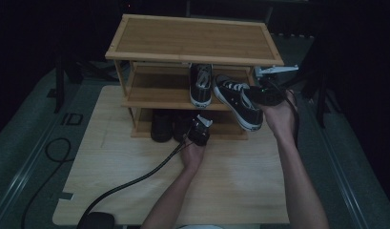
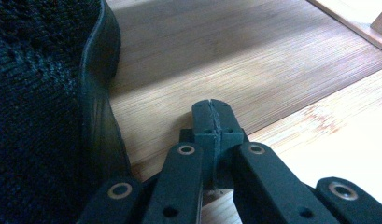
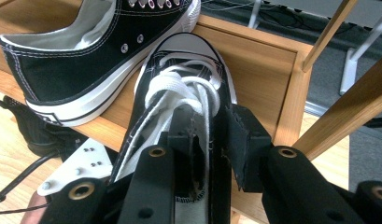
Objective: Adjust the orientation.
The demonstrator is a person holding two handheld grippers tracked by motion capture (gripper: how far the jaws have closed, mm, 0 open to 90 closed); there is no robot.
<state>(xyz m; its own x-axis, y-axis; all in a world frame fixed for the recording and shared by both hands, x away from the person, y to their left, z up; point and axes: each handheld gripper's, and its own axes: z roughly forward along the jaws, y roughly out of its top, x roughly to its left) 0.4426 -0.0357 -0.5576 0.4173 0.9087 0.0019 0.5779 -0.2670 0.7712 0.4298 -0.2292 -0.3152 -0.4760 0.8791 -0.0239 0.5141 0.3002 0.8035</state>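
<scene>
A black-and-white sneaker (image 1: 238,101) (image 3: 179,88) hangs tilted at the right end of the wooden shoe rack's (image 1: 192,40) middle shelf. My right gripper (image 1: 262,94) (image 3: 214,135) is shut on the sneaker's collar wall. Its mate (image 1: 200,85) (image 3: 86,56) lies on the middle shelf just to the left. My left gripper (image 1: 200,129) (image 2: 212,112) is shut with nothing in it, low at the front edge of the bottom shelf. Right beside it on that shelf is a black knit shoe (image 1: 182,125) (image 2: 39,116).
A second black shoe (image 1: 161,125) sits on the bottom shelf to the left. The rack stands on a light wooden board (image 1: 230,181). The left gripper's cable (image 1: 135,179) runs across the board to the front left. Dark stands flank the rack.
</scene>
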